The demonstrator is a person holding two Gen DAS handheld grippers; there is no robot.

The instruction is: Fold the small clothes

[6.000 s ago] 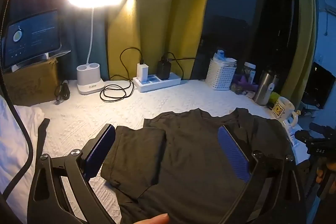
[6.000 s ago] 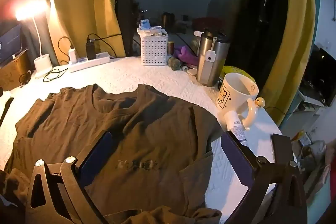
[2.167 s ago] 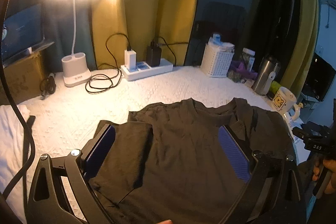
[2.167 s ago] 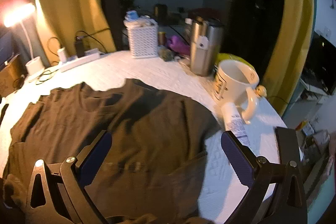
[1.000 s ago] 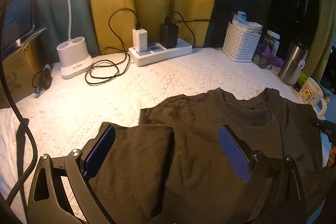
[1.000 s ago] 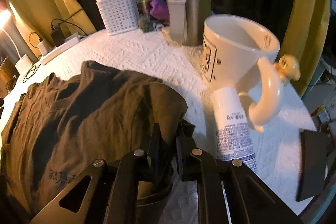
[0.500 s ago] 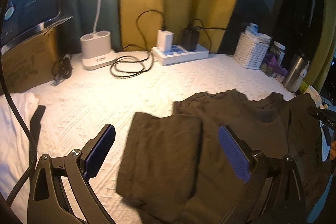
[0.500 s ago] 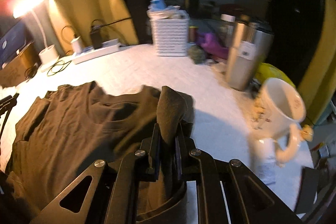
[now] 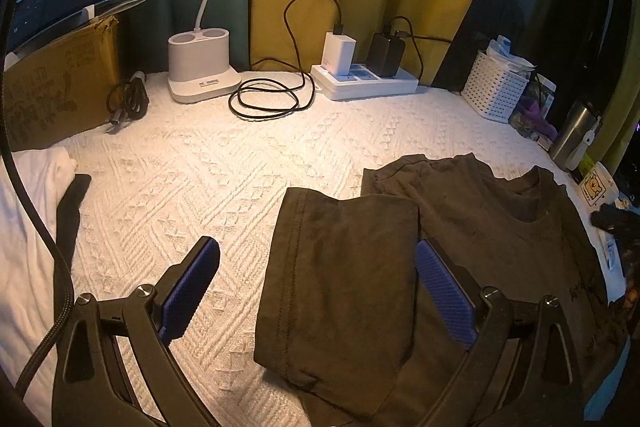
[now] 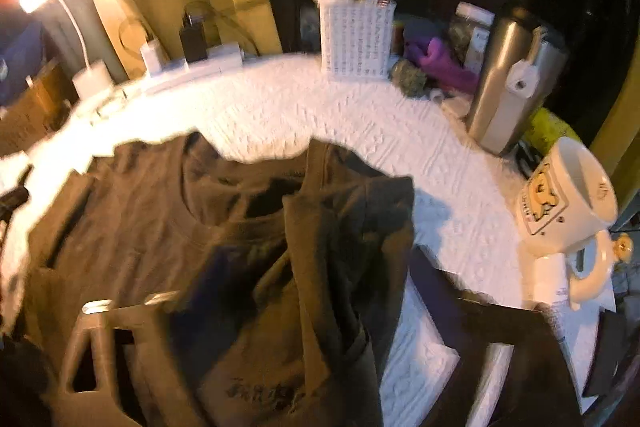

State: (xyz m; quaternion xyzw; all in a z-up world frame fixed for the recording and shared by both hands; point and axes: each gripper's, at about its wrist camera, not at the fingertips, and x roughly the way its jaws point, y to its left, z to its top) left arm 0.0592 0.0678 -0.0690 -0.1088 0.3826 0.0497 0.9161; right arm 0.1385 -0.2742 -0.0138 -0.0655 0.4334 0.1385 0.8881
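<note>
The dark t-shirt (image 9: 500,227) lies spread on my white textured tabletop (image 9: 208,179), and I take it as my landmark. Its left sleeve (image 9: 340,283) is folded inward, flat on the body. My left gripper (image 9: 316,291) hovers over that fold with its jaws wide apart, holding nothing. Left of the shirt runs a broad bare stretch of tabletop, bounded farther left by a white cloth (image 9: 28,247) and a black cable (image 9: 36,219). Beyond the collar sit a coiled cord (image 9: 266,99), a lamp base (image 9: 202,67) and a power strip (image 9: 368,83), all well apart from the fabric.

My right wrist view is blurred, yet it shows what the left one barely reaches: the shirt's right side bunched into a raised ridge (image 10: 344,227). My right gripper (image 10: 304,299) has its jaws spread to either side of that ridge, not clamped on it. Right of the shirt a narrow white strip separates the fabric from a mug (image 10: 568,203) and a steel tumbler (image 10: 508,83); a white basket (image 10: 356,35) stands beyond the collar.
</note>
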